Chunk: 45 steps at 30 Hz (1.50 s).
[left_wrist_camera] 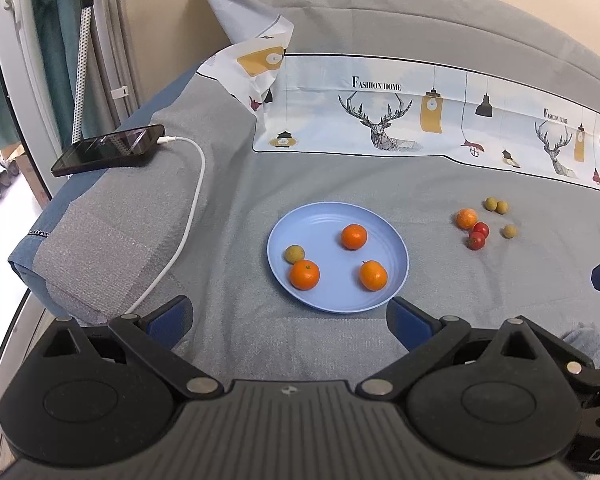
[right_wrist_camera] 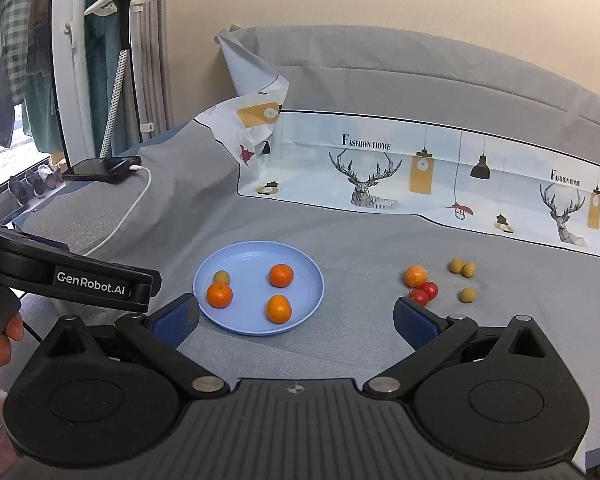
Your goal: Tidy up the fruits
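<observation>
A light blue plate (left_wrist_camera: 324, 220) (right_wrist_camera: 236, 258) lies on the grey bed cover. It holds three oranges (left_wrist_camera: 354, 237) (right_wrist_camera: 281, 275) and one small yellow-green fruit (left_wrist_camera: 294, 253) (right_wrist_camera: 221, 277). To its right on the cover lie another orange (left_wrist_camera: 466, 218) (right_wrist_camera: 416, 275), two red tomatoes (left_wrist_camera: 476, 240) (right_wrist_camera: 420, 297) and three small yellow-green fruits (left_wrist_camera: 509, 231) (right_wrist_camera: 468, 295). My left gripper (left_wrist_camera: 288, 322) is open and empty, just short of the plate. My right gripper (right_wrist_camera: 296, 320) is open and empty, in front of the plate and the loose fruits.
A black phone (left_wrist_camera: 108, 150) (right_wrist_camera: 102, 170) on a white charging cable (left_wrist_camera: 188, 216) lies on the bed's raised left edge. A printed cloth with deer (left_wrist_camera: 380, 116) (right_wrist_camera: 380, 168) lies behind the fruit. A clothes steamer pole (right_wrist_camera: 118, 80) and shoes (right_wrist_camera: 32, 184) stand left of the bed.
</observation>
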Available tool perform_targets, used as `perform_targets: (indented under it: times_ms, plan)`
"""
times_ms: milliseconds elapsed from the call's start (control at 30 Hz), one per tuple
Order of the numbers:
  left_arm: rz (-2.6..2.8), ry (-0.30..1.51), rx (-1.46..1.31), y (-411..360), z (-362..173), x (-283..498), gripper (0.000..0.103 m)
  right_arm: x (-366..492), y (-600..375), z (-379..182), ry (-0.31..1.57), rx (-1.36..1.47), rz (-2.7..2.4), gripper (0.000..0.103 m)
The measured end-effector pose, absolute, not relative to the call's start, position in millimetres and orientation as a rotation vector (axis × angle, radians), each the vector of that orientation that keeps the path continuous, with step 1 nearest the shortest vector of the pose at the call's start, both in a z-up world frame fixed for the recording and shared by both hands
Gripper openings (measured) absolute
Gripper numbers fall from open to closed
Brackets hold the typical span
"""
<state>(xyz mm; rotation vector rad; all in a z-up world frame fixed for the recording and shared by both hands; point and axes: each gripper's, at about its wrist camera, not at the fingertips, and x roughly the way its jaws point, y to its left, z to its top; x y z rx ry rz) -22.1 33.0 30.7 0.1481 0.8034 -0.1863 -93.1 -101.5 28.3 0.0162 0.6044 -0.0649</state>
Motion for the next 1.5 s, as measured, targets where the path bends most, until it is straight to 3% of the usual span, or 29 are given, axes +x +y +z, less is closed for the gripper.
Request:
perform_targets:
  times_ms: [1033,1500]
  plan:
    - [-0.219,0.891,0.178,13,8,-1,0.103,-74,-123,4,0.668,0.112,-0.098,0.102]
    - [-0.264,0.957,0.213,-54,-10,54,0.103,-51,-186,-24,0.666,0.223,-0.261,0.102]
